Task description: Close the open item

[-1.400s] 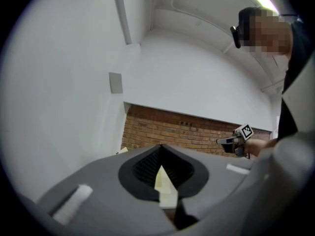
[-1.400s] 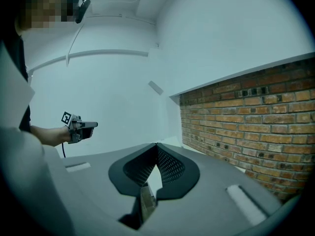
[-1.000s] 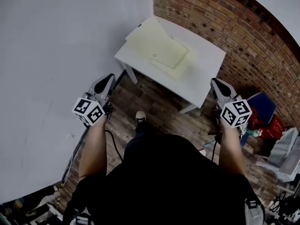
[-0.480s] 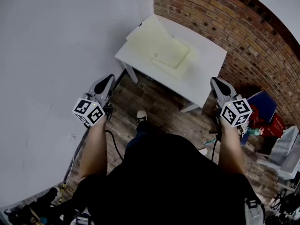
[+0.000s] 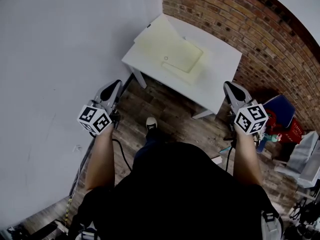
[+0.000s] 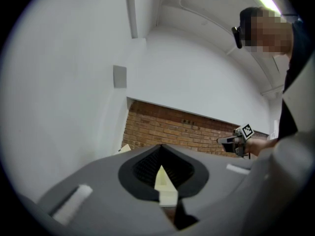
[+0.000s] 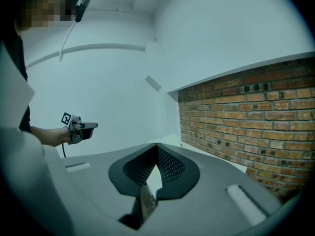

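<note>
Very little is changing over the last second. In the head view the person is holding both tools out in front of the body. The white counter is sitting at nearly the same place in the picture as a second ago, so the approach is only creeping along.

The left claw is hanging over the wooden floor, near the left-hand wall and short of the counter's near left corner. Its jaws are pressing together at the tips with nothing between them. The right claw is hovering just off the counter's near right corner, close to the brick wall. In its own view its jaws also seem to be meeting at the tip, and it is carrying nothing.

The task's thing, a pale yellow item that looks like a flat folder or case, is lying on the far left part of the counter. Its flap is lying folded back toward the far corner, so it is still open. Neither claw is touching it or reaching over it.

By the look of it the closing is not yet beginning. The person is still standing back, with one shoe on the floor before the counter, and needs to step nearer before either claw can reach the flap.
</note>
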Demonstrator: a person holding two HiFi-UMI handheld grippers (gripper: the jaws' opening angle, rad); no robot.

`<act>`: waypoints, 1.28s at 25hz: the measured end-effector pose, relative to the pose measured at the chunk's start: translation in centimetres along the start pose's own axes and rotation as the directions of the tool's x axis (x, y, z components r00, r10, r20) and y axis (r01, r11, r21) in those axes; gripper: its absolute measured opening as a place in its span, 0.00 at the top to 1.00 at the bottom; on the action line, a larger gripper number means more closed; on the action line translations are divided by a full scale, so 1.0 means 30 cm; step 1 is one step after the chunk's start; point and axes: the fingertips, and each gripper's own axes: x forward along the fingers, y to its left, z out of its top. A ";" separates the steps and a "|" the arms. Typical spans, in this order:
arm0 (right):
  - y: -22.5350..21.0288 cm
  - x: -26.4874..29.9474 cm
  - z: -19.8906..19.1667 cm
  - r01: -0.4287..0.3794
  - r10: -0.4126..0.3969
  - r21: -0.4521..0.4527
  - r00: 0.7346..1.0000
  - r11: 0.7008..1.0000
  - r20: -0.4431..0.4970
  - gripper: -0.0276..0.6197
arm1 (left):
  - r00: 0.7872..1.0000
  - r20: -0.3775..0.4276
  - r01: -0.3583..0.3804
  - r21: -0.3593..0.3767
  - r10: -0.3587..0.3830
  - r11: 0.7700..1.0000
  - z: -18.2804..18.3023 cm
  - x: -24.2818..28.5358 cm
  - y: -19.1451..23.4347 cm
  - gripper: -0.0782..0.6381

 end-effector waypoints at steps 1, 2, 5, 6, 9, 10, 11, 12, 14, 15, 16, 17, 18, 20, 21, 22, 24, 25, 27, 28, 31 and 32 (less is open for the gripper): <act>0.003 0.005 -0.001 0.000 0.000 -0.002 1.000 1.000 -0.001 0.95 | 1.000 -0.001 0.000 -0.001 0.000 1.000 -0.004 0.000 0.006 0.89; 0.004 0.009 -0.002 0.000 0.000 -0.004 1.000 1.000 -0.002 0.95 | 1.000 -0.001 0.000 -0.003 0.000 1.000 -0.007 0.002 0.010 0.89; 0.006 0.022 -0.005 0.000 0.000 -0.004 1.000 1.000 -0.005 0.95 | 1.000 -0.003 0.003 -0.007 -0.003 1.000 -0.012 0.012 0.022 0.89; 0.009 0.028 -0.005 -0.001 0.001 -0.003 1.000 1.000 -0.007 0.95 | 1.000 -0.004 0.003 -0.008 -0.003 1.000 -0.011 0.013 0.027 0.89; 0.016 0.043 -0.005 -0.003 0.003 0.000 1.000 1.000 -0.012 0.95 | 1.000 -0.008 0.004 -0.010 -0.004 1.000 -0.008 0.014 0.042 0.89; 0.018 0.049 -0.007 -0.004 0.004 0.000 1.000 1.000 -0.013 0.95 | 1.000 -0.008 0.004 -0.012 -0.004 1.000 -0.010 0.014 0.048 0.89; 0.019 0.055 -0.008 -0.004 0.004 -0.001 1.000 1.000 -0.014 0.95 | 1.000 -0.008 0.004 -0.013 -0.004 1.000 -0.013 0.016 0.054 0.89; 0.020 0.061 -0.010 -0.004 0.004 -0.003 1.000 1.000 -0.015 0.95 | 1.000 -0.008 0.005 -0.015 -0.005 1.000 -0.016 0.018 0.059 0.89; 0.020 0.073 -0.014 -0.004 0.004 -0.004 1.000 1.000 -0.017 0.95 | 1.000 -0.012 0.007 -0.018 -0.008 1.000 -0.023 0.025 0.069 0.89; 0.019 0.079 -0.015 -0.004 0.004 -0.003 1.000 1.000 -0.018 0.95 | 1.000 -0.014 0.009 -0.019 -0.009 1.000 -0.026 0.029 0.073 0.89; 0.018 0.084 -0.015 -0.005 0.004 -0.002 1.000 1.000 -0.019 0.95 | 1.000 -0.016 0.010 -0.020 -0.010 1.000 -0.027 0.033 0.077 0.89; 0.017 0.090 -0.013 -0.005 0.005 0.000 1.000 1.000 -0.019 0.95 | 1.000 -0.018 0.011 -0.020 -0.011 1.000 -0.026 0.038 0.081 0.89; 0.015 0.096 -0.011 -0.005 0.005 0.001 1.000 1.000 -0.019 0.95 | 1.000 -0.020 0.012 -0.020 -0.012 1.000 -0.023 0.042 0.086 0.89; 0.014 0.107 -0.008 -0.004 0.004 0.003 1.000 1.000 -0.022 0.95 | 1.000 -0.022 0.014 -0.021 -0.015 1.000 -0.016 0.052 0.095 0.89; 0.014 0.113 -0.008 -0.003 0.003 0.004 1.000 1.000 -0.023 0.95 | 1.000 -0.024 0.016 -0.022 -0.016 1.000 -0.016 0.056 0.100 0.89; 0.014 0.119 -0.009 -0.003 0.003 0.005 1.000 1.000 -0.024 0.95 | 1.000 -0.026 0.017 -0.023 -0.018 1.000 -0.016 0.060 0.106 0.89; 0.011 0.134 -0.012 -0.003 0.003 0.009 1.000 1.000 -0.025 0.95 | 0.999 -0.031 0.019 -0.022 -0.019 1.000 -0.020 0.069 0.118 0.89; 0.009 0.142 -0.013 -0.004 0.004 0.011 1.000 1.000 -0.026 0.95 | 0.999 -0.033 0.019 -0.022 -0.020 1.000 -0.021 0.075 0.125 0.89; 0.008 0.159 -0.014 -0.004 0.004 0.012 1.000 1.000 -0.029 0.95 | 0.999 -0.040 0.019 -0.024 -0.020 1.000 -0.020 0.085 0.139 0.89; 0.007 0.168 -0.014 -0.003 0.003 0.012 1.000 1.000 -0.031 0.95 | 0.999 -0.042 0.019 -0.025 -0.020 1.000 -0.019 0.090 0.148 0.89; 0.002 0.194 -0.012 -0.001 0.002 0.013 0.999 1.000 -0.032 0.95 | 0.999 -0.041 0.021 -0.025 -0.022 0.999 -0.019 0.106 0.175 0.89; -0.002 0.204 -0.011 -0.001 0.001 0.015 0.999 1.000 -0.032 0.95 | 0.999 -0.043 0.022 -0.025 -0.023 0.999 -0.019 0.113 0.182 0.89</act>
